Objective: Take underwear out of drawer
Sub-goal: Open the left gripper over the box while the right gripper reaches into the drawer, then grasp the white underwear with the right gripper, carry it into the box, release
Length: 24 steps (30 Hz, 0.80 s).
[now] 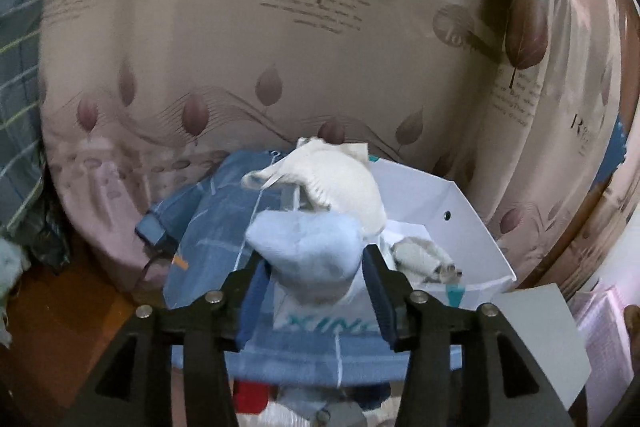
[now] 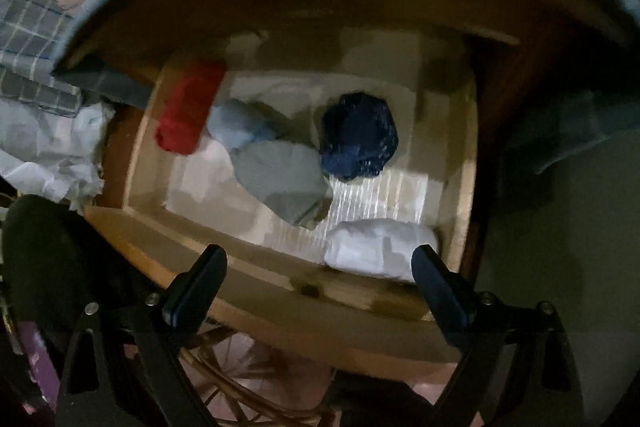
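**Left jaws clamped on a pale blue bundle; right jaws spread above the drawer**

Above the white box (image 1: 476,227), the left gripper (image 1: 316,281) has its jaws clenched on a pale blue rolled underwear (image 1: 306,247), which bulges out past the blue finger pads (image 1: 256,291). Just beyond this bundle, toward the box, lies a white garment (image 1: 340,183), draped partly over the box's near rim. Inside the box sits a small rolled whitish item (image 1: 424,255). To the left of the box lies a blue checked cloth (image 1: 224,211), and behind the box hangs a curtain with a leaf print (image 1: 280,47). A grey card (image 1: 540,339) lies beside the box on its right.

Seen from the right wrist, the right gripper (image 2: 320,281) hangs over the front edge of the open wooden drawer (image 2: 256,287), its jaws released and spread wide, holding nothing. Within the drawer lie several rolled pieces: a red roll (image 2: 188,107) at the drawer's far left, a light blue roll (image 2: 240,125) touching it, a grey roll (image 2: 284,179) near the drawer's middle, a navy roll (image 2: 360,137) just beside the grey one, and a white roll (image 2: 380,251) against the drawer's front wall, near the right fingertip (image 2: 430,263). Crumpled white cloth (image 2: 52,155) lies outside the drawer's left wall.
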Each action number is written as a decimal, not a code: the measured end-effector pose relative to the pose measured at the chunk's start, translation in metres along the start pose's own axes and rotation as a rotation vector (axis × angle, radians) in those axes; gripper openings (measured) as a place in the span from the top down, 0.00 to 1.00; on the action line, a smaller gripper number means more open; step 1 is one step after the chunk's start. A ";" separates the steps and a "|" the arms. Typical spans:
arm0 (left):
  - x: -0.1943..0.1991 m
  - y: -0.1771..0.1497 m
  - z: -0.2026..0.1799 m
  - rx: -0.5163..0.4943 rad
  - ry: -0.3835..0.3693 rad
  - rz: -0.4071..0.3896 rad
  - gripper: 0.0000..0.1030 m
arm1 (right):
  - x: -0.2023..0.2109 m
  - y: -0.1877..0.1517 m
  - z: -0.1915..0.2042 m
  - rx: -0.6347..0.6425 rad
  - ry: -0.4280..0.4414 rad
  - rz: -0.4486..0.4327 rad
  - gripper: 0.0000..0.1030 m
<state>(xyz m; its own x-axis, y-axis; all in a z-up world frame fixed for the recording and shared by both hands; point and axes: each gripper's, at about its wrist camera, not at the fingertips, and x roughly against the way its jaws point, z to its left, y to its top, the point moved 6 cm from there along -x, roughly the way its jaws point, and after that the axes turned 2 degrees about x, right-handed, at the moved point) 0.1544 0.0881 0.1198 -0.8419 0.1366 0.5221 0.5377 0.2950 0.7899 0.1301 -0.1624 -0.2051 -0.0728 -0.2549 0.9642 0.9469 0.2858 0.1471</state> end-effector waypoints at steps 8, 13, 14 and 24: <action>0.003 -0.061 0.027 -0.022 -0.007 0.106 0.53 | -0.037 0.000 -0.014 0.001 -0.120 0.117 0.11; -0.008 -0.084 0.030 -0.014 -0.059 0.122 0.53 | -0.058 -0.002 -0.019 0.002 -0.156 0.184 0.11; -0.011 -0.085 0.029 -0.019 -0.059 0.121 0.53 | -0.061 -0.002 -0.021 -0.006 -0.155 0.195 0.11; -0.026 -0.076 0.039 0.039 -0.095 0.133 0.53 | -0.065 -0.004 -0.030 0.014 -0.163 0.211 0.39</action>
<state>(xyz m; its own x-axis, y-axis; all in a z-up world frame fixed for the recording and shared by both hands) 0.1334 0.0985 0.0335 -0.7652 0.2648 0.5868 0.6438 0.3045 0.7020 0.1407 -0.1750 -0.2754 0.0752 -0.0370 0.9965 0.9421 0.3302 -0.0588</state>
